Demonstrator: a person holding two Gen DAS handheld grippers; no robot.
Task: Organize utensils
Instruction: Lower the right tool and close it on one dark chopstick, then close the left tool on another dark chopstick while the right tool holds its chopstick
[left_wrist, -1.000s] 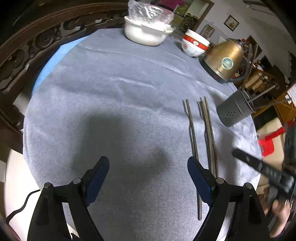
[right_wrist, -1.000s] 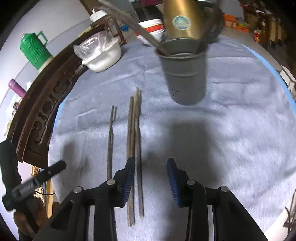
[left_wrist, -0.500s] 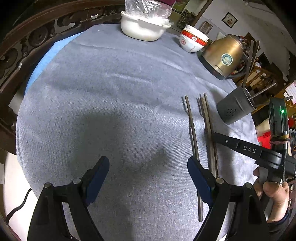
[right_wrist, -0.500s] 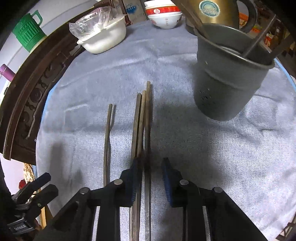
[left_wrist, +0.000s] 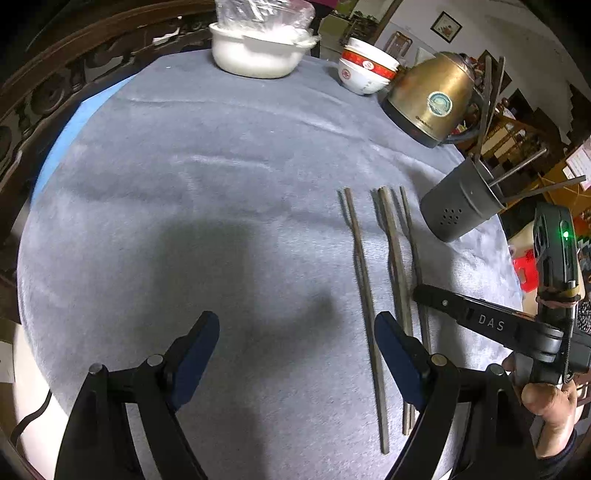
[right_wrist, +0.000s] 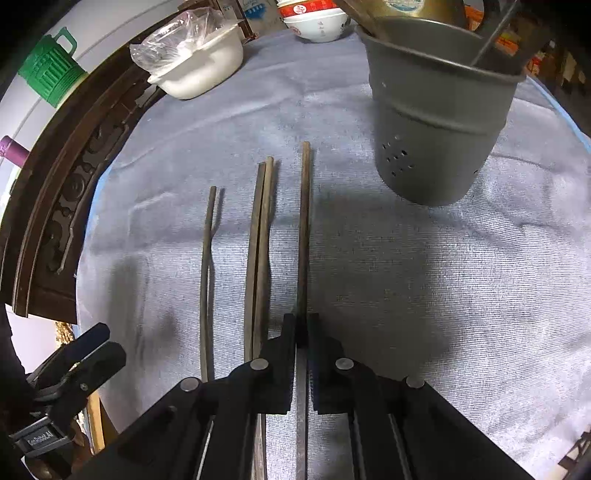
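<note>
Several dark wooden chopsticks lie side by side on the grey cloth. My right gripper (right_wrist: 301, 325) is shut on the rightmost chopstick (right_wrist: 304, 221), which still lies along the cloth; it also shows in the left wrist view (left_wrist: 408, 225). A touching pair (right_wrist: 260, 236) and a single chopstick (right_wrist: 207, 266) lie to its left. The grey perforated utensil holder (right_wrist: 439, 122) stands ahead to the right with chopsticks in it. My left gripper (left_wrist: 297, 332) is open and empty above the cloth, left of the chopsticks.
A white lidded pot with a plastic bag (left_wrist: 258, 51), stacked red-and-white bowls (left_wrist: 364, 70) and a brass kettle (left_wrist: 432, 96) stand at the table's far side. A carved wooden chair back (right_wrist: 62, 192) borders the left edge. A green thermos (right_wrist: 50, 70) stands beyond.
My right gripper moved forward and down over the chopsticks and shut on the rightmost one, which has shifted away from the pair. The left gripper stayed open and nearly still.
</note>
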